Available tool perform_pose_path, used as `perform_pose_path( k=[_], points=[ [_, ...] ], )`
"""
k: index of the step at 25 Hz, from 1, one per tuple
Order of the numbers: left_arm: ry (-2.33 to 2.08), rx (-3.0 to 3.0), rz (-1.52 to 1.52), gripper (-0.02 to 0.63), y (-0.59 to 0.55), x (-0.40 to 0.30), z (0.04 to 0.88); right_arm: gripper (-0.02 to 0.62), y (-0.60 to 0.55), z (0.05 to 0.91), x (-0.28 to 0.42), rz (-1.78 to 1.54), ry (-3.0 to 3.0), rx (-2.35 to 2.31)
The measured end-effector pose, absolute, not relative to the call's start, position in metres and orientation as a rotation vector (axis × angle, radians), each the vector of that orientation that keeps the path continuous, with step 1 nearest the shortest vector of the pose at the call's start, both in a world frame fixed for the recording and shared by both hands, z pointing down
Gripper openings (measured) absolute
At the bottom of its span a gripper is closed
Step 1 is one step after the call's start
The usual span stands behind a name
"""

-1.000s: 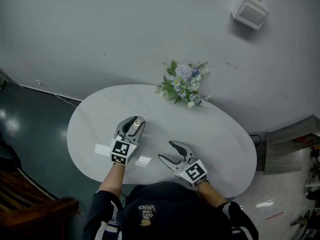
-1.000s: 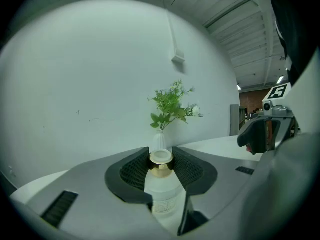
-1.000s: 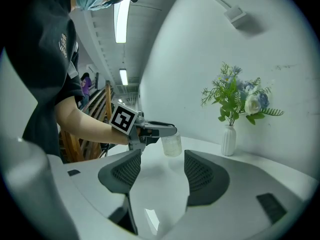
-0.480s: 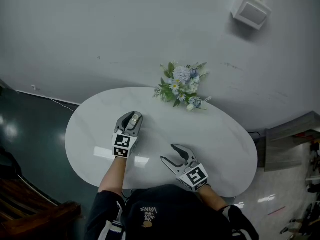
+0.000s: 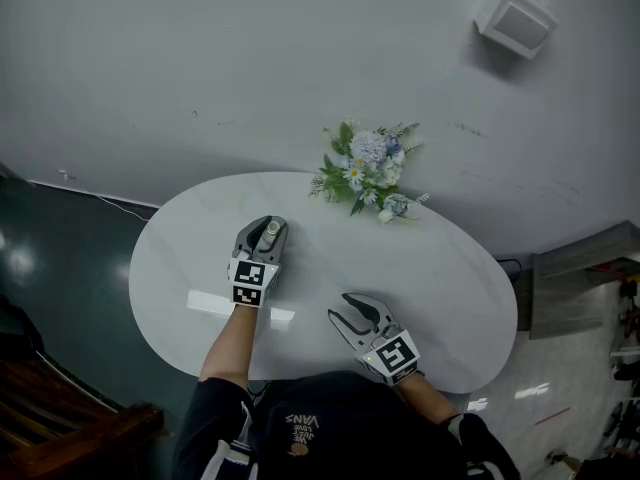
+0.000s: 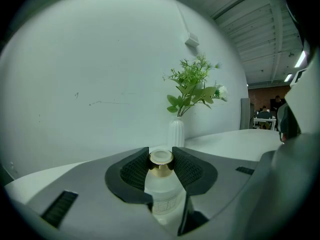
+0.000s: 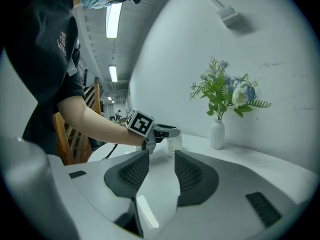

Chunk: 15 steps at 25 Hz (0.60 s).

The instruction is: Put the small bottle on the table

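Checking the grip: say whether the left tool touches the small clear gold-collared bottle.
Touching. In the left gripper view the left tool's ribbed pads press the small clear gold-collared bottle's collar from both sides.

White vase (image 6: pixel 176 132) upright against the grey wall (image 5: pixel 200 58), blue-and-white bouquet (image 5: pixel 365 163) fanning out above it. White box (image 5: pixel 516 23) mounted high on that wall. Dark wooden chair (image 5: pixel 60 408) lower left.

A white oval table (image 5: pixel 440 278) carries a vase of flowers (image 7: pixel 217 134).
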<state>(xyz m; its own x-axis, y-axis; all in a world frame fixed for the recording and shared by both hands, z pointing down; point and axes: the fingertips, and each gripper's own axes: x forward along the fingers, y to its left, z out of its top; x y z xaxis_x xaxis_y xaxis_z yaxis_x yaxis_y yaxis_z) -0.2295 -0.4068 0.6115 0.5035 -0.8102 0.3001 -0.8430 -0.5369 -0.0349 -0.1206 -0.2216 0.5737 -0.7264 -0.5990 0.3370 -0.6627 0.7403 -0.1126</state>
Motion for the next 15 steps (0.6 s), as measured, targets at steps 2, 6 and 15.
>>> perform_pose_path(
  k=[2,6,15],
  points=[
    [-1.445,2.621,0.432,0.16,-0.409,-0.229,0.613,0.156,-0.224,0.574,-0.118,0.329,-2.66,1.012],
    [-1.439,2.618,0.428,0.16,-0.413,-0.228,0.617,0.084,-0.23,0.575,-0.112,0.333,-2.645,1.065],
    [-1.435,2.619,0.406,0.16,-0.421,-0.227,0.616,0.057,-0.237,0.576,-0.106,0.357,-2.635,1.101]
  ],
)
